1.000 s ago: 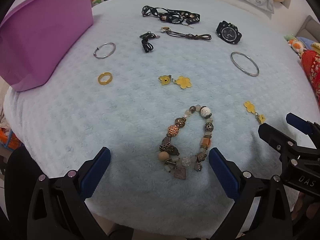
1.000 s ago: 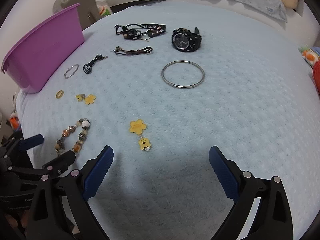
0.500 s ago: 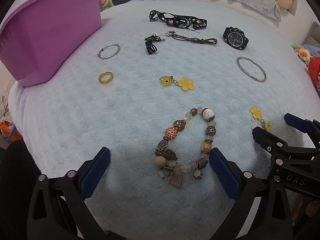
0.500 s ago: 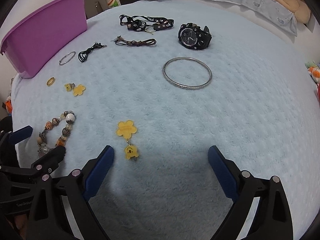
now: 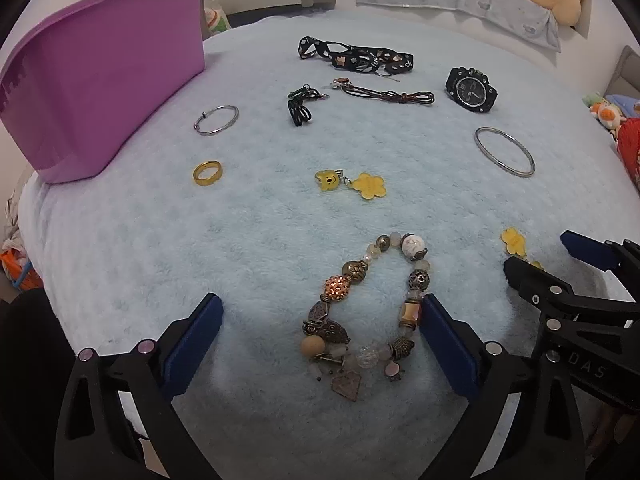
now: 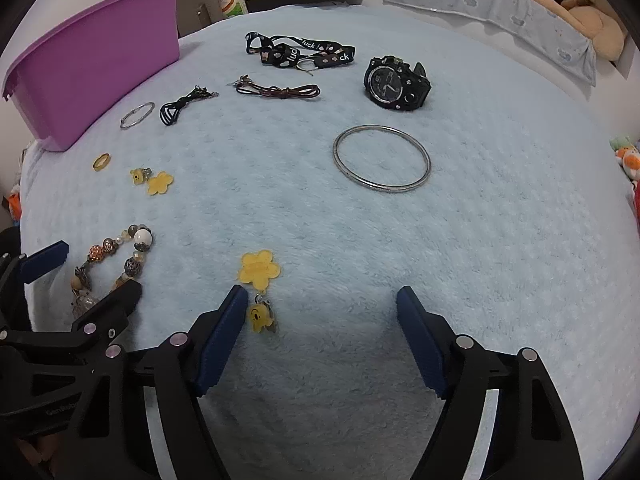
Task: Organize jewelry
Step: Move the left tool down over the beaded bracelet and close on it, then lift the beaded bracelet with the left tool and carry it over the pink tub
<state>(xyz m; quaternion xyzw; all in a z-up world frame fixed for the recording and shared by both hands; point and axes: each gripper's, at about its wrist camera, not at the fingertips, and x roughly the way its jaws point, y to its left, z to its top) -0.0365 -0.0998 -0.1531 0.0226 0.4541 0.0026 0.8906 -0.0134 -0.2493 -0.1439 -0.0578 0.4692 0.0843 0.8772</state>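
Note:
A beaded bracelet [image 5: 339, 287] lies on the pale blue fleece cover, between the wide-spread blue fingers of my left gripper [image 5: 320, 320], which is open; the bracelet's right side lies close to the right finger. A yellow flower-and-bear earring [image 6: 259, 268] lies just inside the left finger of my right gripper [image 6: 322, 308]. Its jaws are closing, but the pads are off the earring, with bare fleece across the rest of the gap. The matching earring [image 5: 352, 182] lies farther out. Each gripper also shows in the other's view: the right gripper [image 5: 544, 256] and the left gripper [image 6: 88, 274].
A purple bin [image 5: 100, 92] stands at the far left. Spread over the cover are a gold ring [image 5: 207, 172], a small silver hoop [image 5: 216, 120], a large silver bangle [image 6: 382, 158], a black watch [image 6: 394, 82], a black cord [image 5: 300, 104], a brown cord [image 5: 388, 94] and a black lanyard [image 5: 356, 56].
The right gripper's jaws have narrowed and its left finger now sits beside the earring. In both views the items have slid slightly down the frame. Nothing was picked up.

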